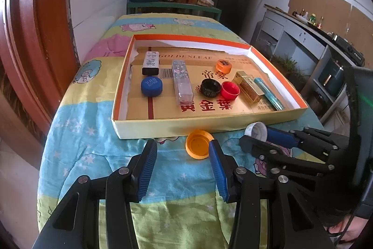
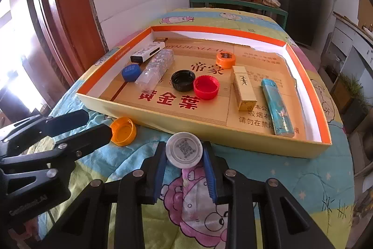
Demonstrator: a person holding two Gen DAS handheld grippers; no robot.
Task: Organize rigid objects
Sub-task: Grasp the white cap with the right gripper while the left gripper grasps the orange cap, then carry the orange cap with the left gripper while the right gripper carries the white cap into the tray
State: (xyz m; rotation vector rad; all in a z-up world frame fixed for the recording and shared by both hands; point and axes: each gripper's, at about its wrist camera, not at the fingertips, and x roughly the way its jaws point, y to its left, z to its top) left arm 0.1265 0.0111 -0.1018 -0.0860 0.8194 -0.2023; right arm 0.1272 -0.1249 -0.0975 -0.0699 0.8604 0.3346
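A white bottle cap (image 2: pixel 184 149) sits between the blue pads of my right gripper (image 2: pixel 184 153), which press its two sides. The left wrist view shows this white cap (image 1: pixel 255 131) tilted at the tip of the right gripper (image 1: pixel 253 139). A yellow-orange cap (image 1: pixel 198 144) lies open side up on the cloth, just in front of the box. My left gripper (image 1: pixel 183 148) stands open, its right fingertip (image 1: pixel 213 144) against that cap's edge. In the right wrist view the orange cap (image 2: pixel 123 131) lies at the left gripper's (image 2: pixel 100 124) tips.
A shallow cardboard box (image 1: pixel 177 127) with an orange rim holds blue (image 1: pixel 152 85), black (image 1: pixel 211 89), red (image 1: pixel 230 90) and orange (image 1: pixel 223 65) caps, a clear floral case (image 1: pixel 181 81), a gold case (image 1: pixel 248 85), a turquoise lighter (image 2: pixel 278 106) and a white lighter (image 1: pixel 151 62). A wooden door frame (image 1: pixel 35 27) stands left of the cloth-covered table.
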